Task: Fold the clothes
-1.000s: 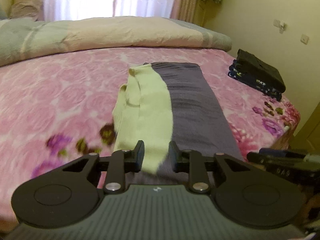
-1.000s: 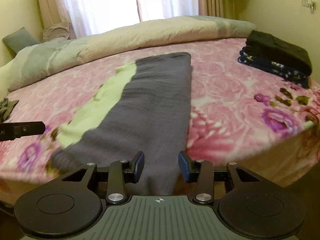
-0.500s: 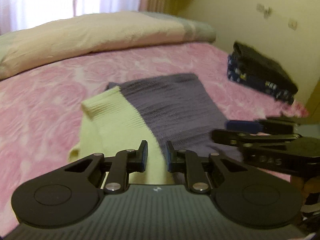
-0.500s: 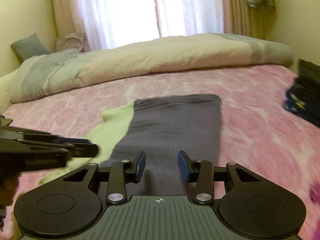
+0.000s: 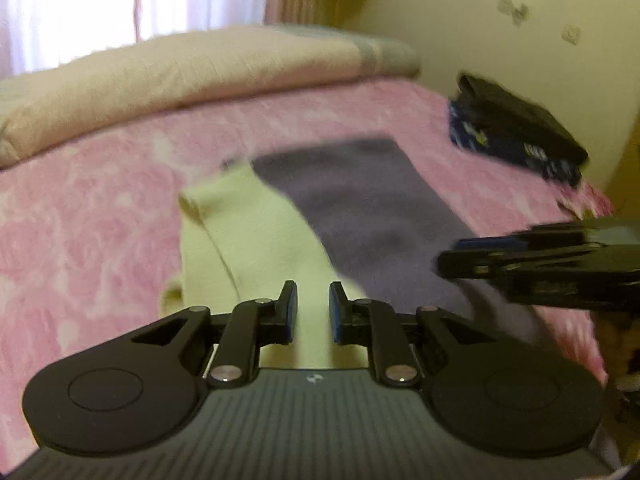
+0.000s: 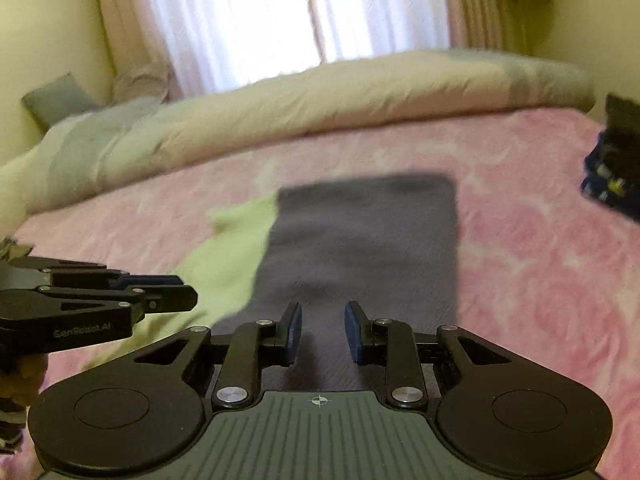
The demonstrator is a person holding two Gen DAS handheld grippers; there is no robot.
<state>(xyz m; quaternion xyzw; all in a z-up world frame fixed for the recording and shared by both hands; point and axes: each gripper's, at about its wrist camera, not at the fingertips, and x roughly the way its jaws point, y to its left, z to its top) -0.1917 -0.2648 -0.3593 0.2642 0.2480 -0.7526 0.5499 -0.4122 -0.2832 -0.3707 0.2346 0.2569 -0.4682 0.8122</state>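
Two colours meet on the folded garment (image 5: 352, 216), grey-purple beside pale yellow-green, lying long and flat on the pink bedspread (image 5: 88, 232). At its near end, the left gripper (image 5: 312, 308) and right gripper (image 6: 323, 330) have narrowed, fingers apart, cloth unpinched.

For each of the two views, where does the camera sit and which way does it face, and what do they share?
Left wrist: on the left gripper, facing down along its fingers over the yellow-green part of the garment on the bed; the right gripper enters from the right.
Right wrist: on the right gripper, facing the grey part; the left gripper and a bit of hand show at left.
Shared: garment, bed, rolled duvet, folded dark stack.
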